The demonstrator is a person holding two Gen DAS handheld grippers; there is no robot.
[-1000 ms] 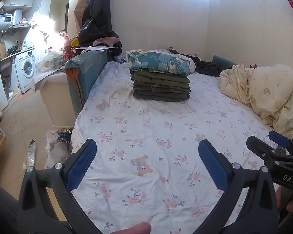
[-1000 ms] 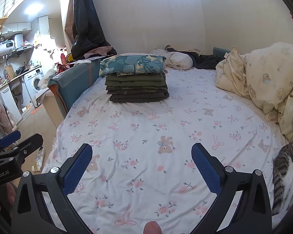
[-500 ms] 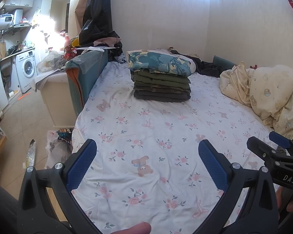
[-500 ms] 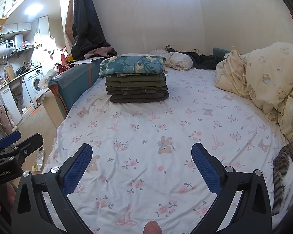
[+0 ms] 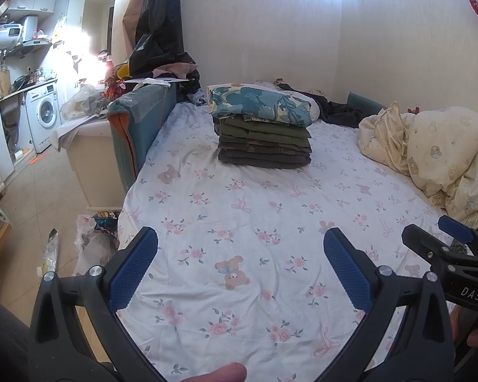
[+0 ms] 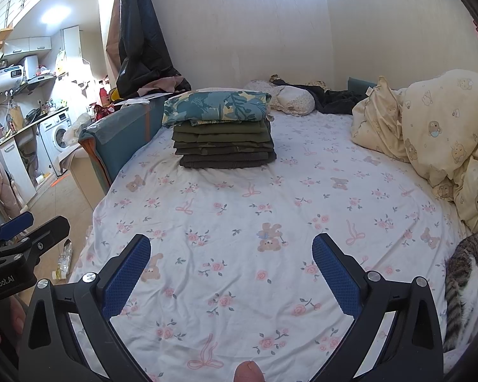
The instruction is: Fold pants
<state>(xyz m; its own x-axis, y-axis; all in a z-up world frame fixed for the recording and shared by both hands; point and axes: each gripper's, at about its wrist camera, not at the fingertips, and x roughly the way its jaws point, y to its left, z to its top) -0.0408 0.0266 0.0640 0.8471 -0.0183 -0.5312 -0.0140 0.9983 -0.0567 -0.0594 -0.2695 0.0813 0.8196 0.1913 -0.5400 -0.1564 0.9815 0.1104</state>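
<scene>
A stack of folded pants (image 5: 264, 141), dark green and brown with a blue leaf-print pair on top, stands at the far middle of the bed; it also shows in the right wrist view (image 6: 224, 141). My left gripper (image 5: 239, 265) is open and empty, held over the near part of the floral sheet (image 5: 258, 216). My right gripper (image 6: 231, 267) is open and empty too, beside it on the right. Each gripper shows at the edge of the other's view: the right one (image 5: 449, 248), the left one (image 6: 19, 232). No loose pants lie on the sheet in front of me.
A cream duvet (image 5: 436, 152) is piled along the bed's right side. A tabby cat (image 6: 465, 283) lies at the near right edge. A teal bed end (image 5: 133, 127) and floor clutter (image 5: 92, 238) are on the left. Dark clothes (image 6: 334, 98) lie by the far wall.
Both views have shifted very slightly; the stack sits a touch lower in the left wrist view. Both grippers stay open and empty.
</scene>
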